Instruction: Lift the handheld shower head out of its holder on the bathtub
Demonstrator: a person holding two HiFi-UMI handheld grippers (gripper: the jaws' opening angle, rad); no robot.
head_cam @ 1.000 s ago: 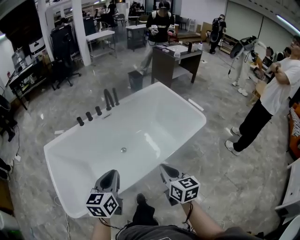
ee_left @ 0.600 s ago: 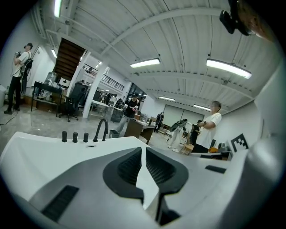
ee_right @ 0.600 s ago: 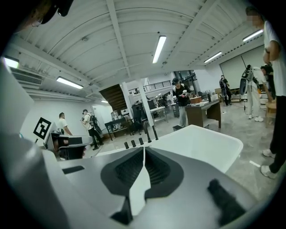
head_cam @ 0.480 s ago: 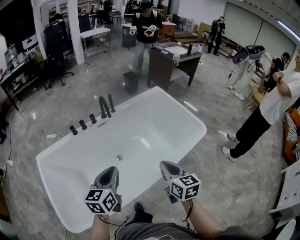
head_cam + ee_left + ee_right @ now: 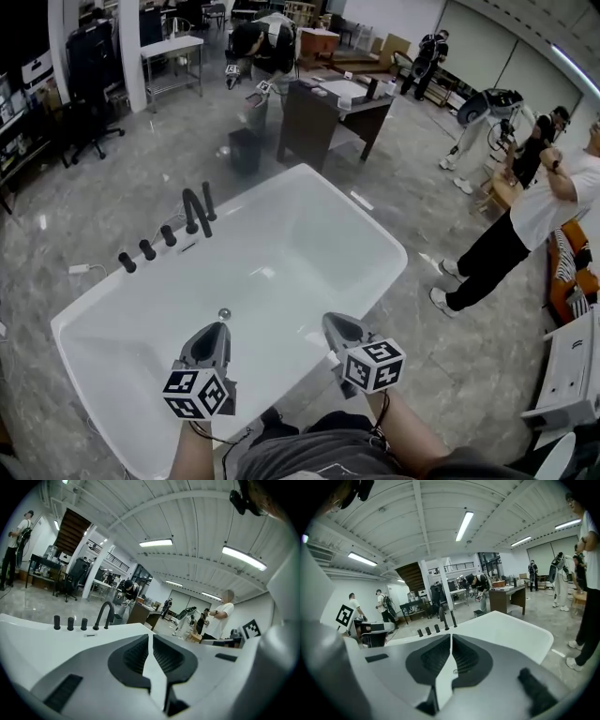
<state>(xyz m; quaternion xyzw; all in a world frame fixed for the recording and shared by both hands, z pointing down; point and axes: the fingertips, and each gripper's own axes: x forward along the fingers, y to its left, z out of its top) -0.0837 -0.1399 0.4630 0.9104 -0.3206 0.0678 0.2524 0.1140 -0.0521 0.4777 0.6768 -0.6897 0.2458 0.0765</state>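
Nearby, a desk and bin stand beyond the bathtub.

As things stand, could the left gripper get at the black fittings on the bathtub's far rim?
Probably, though not from here: the left gripper hangs over the near side, jaws together, and the black fittings stand across the open bathtub with nothing between them.

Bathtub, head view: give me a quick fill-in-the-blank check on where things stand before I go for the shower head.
The left gripper and the right gripper both have their jaws ____.
The shower head stands upright on the bathtub's ____ rim, across from both grippers.
Next to the spout stand ____ black knobs.
Between either gripper's jaws there is ____.
Missing words: shut; far; three; nothing.
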